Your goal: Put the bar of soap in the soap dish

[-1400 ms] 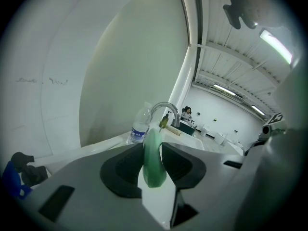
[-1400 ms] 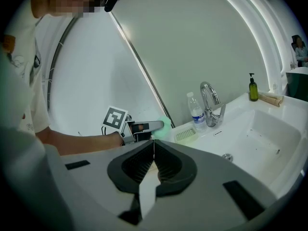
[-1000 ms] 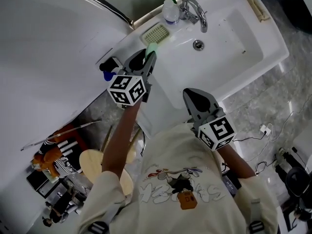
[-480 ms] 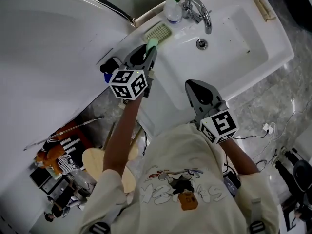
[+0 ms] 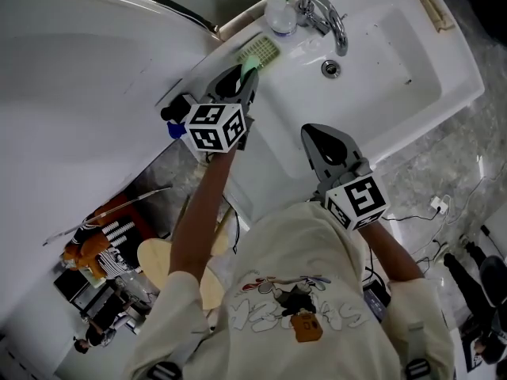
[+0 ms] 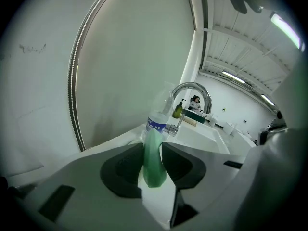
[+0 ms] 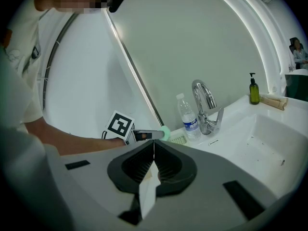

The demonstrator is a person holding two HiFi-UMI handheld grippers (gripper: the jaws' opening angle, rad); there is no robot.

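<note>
One pale green, round-edged bar of soap (image 6: 154, 160) is being gripped by the left gripper (image 5: 243, 84) near the slotted soap dish (image 5: 258, 51); the right gripper (image 7: 154, 153) is being held closed, empty.

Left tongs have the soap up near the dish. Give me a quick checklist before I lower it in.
1. Soap gripped by the left tongs: ok, jaws shut on it.
2. Soap dish empty: ok, nothing lies in it.
3. Soap over the dish: not ok, in the head view it sits just short of the near edge.
4. Bottle out of the way: cannot tell, it stands close behind the dish.
5. Right tongs clear: ok, shut, empty, well apart from the dish.
</note>
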